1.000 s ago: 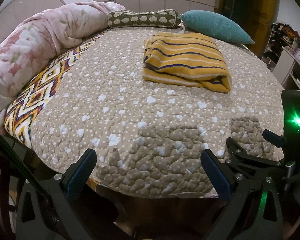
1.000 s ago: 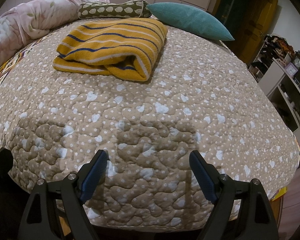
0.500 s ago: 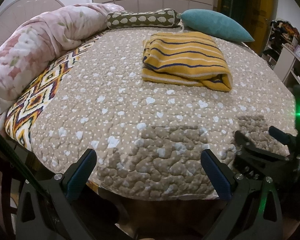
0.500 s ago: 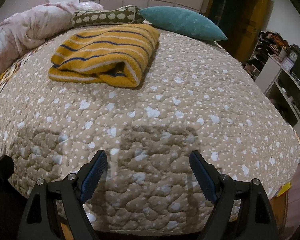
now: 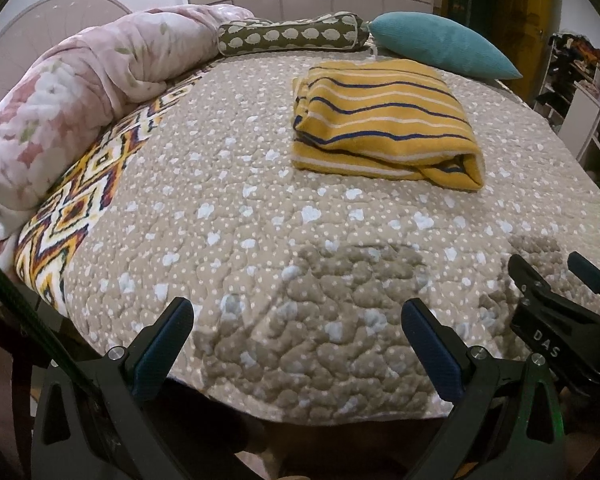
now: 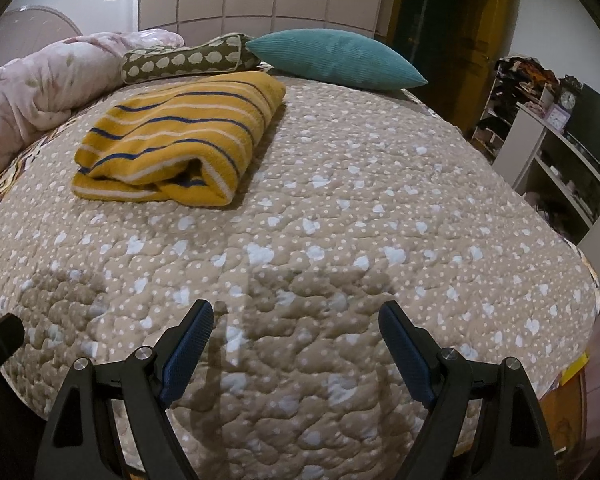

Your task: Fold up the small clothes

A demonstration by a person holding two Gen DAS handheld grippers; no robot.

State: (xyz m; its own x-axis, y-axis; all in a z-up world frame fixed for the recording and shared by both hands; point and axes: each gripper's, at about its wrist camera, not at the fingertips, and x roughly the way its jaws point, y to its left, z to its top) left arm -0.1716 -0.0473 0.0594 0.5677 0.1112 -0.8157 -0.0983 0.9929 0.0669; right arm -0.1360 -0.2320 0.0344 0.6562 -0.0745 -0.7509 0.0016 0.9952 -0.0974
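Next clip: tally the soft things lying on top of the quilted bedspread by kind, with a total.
Folded striped garment: 1
Pillows: 2, a teal cushion and an olive patterned bolster
Pink floral duvet, bunched along the edge: 1
Total: 4, all lying on the beige bedspread

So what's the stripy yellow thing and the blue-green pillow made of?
The folded yellow garment with blue and white stripes looks like soft knitted or terry cloth: a nubbly, matte surface, thick rounded folds. The teal pillow looks like corduroy-type fabric, with fine parallel ribs. Neither is certain.
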